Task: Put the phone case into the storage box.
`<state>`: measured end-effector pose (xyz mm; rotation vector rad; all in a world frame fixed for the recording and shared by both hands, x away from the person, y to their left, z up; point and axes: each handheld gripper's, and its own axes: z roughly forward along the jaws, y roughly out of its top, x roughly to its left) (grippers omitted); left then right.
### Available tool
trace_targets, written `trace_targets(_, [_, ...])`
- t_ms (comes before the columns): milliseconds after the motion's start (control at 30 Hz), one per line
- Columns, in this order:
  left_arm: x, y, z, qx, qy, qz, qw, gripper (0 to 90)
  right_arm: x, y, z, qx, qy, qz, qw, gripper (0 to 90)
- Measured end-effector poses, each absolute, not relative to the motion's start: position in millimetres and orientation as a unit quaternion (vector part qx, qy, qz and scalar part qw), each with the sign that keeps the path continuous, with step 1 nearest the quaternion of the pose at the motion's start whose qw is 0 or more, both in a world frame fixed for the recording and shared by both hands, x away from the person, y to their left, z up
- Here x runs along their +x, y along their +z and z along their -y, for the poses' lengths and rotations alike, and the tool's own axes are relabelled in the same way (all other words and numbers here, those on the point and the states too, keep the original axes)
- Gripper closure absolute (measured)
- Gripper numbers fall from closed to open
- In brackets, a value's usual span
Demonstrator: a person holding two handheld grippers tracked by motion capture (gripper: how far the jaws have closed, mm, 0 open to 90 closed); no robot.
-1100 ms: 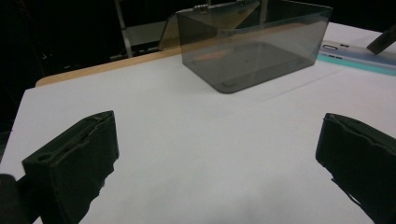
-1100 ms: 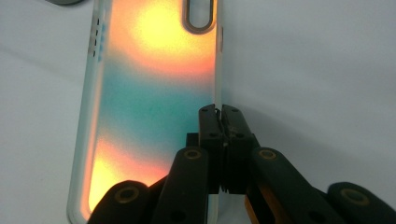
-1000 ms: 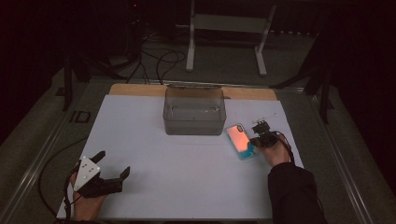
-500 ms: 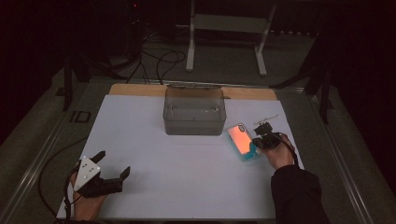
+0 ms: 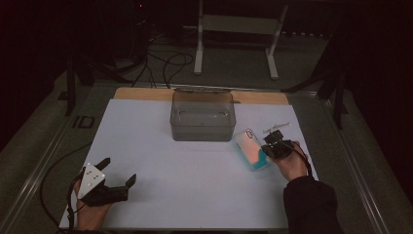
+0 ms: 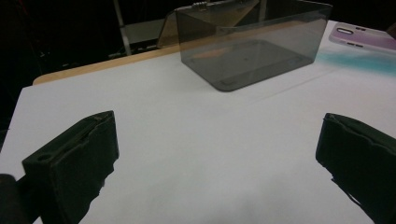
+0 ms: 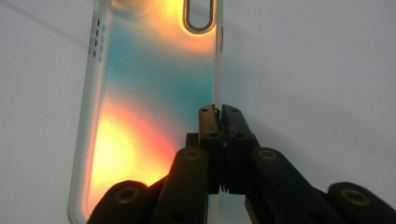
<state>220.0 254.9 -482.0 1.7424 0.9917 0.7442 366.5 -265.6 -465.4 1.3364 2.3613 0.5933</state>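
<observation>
The right gripper [image 7: 218, 111] has its black jaws pressed together on the thin side edge of a translucent phone case tinted orange, pink and teal [image 7: 149, 93], which sits at the white table sheet's [image 5: 195, 170] right side, just beside a smoky clear plastic box [image 5: 202, 116]. The left gripper [image 6: 217, 154] rests near the front left corner, jaws spread wide over bare sheet.

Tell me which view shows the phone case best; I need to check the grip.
The right gripper view: the phone case is close, its edge pinched by the right gripper. The high view shows it small; the left gripper view, one end.
</observation>
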Motion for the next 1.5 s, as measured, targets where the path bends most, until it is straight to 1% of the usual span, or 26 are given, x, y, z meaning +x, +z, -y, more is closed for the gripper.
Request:
trace_targets(767, [221,-482,-254,0.717,0.302,-0.406,0.48,0.1,343,-450,245,0.422,0.235,-0.853,0.198,88.6])
trace_targets(1500, [221,-480,-254,0.717,0.297,-0.408,0.481,0.1,338,-433,213,0.362,0.249,-0.871,0.222,88.6])
